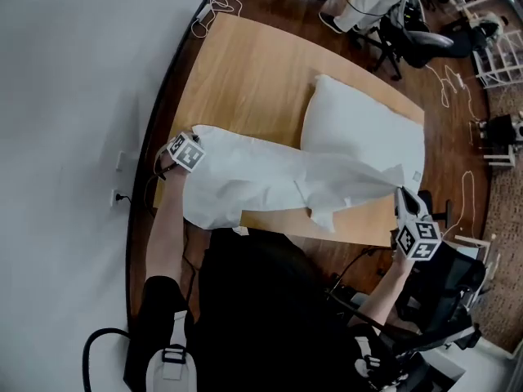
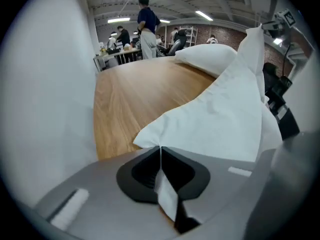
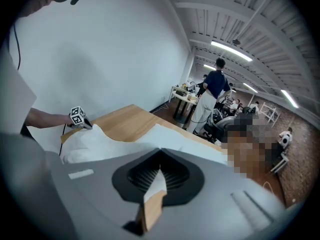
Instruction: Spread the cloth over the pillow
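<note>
A white cloth [image 1: 270, 178] hangs stretched between my two grippers, across the near part of the wooden table [image 1: 237, 80]. Its right part drapes over the near end of a white pillow [image 1: 368, 129] lying on the table's right side. My left gripper [image 1: 194, 137] is at the table's left edge, shut on a corner of the cloth [image 2: 225, 119]; the fabric is pinched between its jaws [image 2: 160, 154]. My right gripper [image 1: 402, 196] is held off the near right corner, shut on the cloth's other end, and a white sliver shows between its jaws [image 3: 159, 173].
A white wall runs along the table's left side. Office chairs [image 1: 417, 43] and loose cables [image 1: 462, 194] are on the wood floor beyond the far right. A person [image 2: 147, 29] stands past the table's far end, by other desks.
</note>
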`<action>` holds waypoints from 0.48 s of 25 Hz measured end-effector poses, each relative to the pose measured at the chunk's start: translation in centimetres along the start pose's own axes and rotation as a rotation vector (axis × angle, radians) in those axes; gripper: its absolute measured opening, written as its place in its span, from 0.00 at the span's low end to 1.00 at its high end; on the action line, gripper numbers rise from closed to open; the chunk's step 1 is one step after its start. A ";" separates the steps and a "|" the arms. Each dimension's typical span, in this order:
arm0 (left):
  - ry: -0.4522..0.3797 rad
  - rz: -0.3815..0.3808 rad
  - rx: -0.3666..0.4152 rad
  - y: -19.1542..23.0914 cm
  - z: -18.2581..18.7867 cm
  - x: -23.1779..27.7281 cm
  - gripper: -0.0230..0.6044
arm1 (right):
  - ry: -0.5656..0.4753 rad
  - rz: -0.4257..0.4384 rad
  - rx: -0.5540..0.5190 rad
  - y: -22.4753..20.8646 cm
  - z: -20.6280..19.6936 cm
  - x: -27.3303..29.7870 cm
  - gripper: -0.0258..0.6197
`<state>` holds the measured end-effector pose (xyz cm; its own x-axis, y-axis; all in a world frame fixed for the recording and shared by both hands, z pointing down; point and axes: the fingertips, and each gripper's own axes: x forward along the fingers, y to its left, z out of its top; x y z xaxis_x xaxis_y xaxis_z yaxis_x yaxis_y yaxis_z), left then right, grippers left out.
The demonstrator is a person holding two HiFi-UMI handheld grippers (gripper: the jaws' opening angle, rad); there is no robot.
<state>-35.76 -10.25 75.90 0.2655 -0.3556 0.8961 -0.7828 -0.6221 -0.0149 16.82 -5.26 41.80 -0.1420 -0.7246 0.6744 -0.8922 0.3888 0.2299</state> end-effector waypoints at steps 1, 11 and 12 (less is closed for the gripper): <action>-0.027 -0.001 -0.017 -0.1 -0.1 -0.2 0.06 | -0.008 -0.001 0.009 0.1 -0.1 -0.5 0.05; -1.095 -0.071 -0.439 3.7 10.1 -24.6 0.05 | -0.201 -0.242 0.102 -4.3 0.1 -11.9 0.05; -1.192 -0.079 -0.444 3.4 11.3 -27.6 0.05 | -0.223 -0.275 0.110 -5.1 -0.3 -13.1 0.05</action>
<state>-39.38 -10.47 46.07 0.4782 -0.8757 -0.0672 -0.8008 -0.4661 0.3760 23.32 2.42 32.01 0.0304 -0.9043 0.4258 -0.9490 0.1076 0.2964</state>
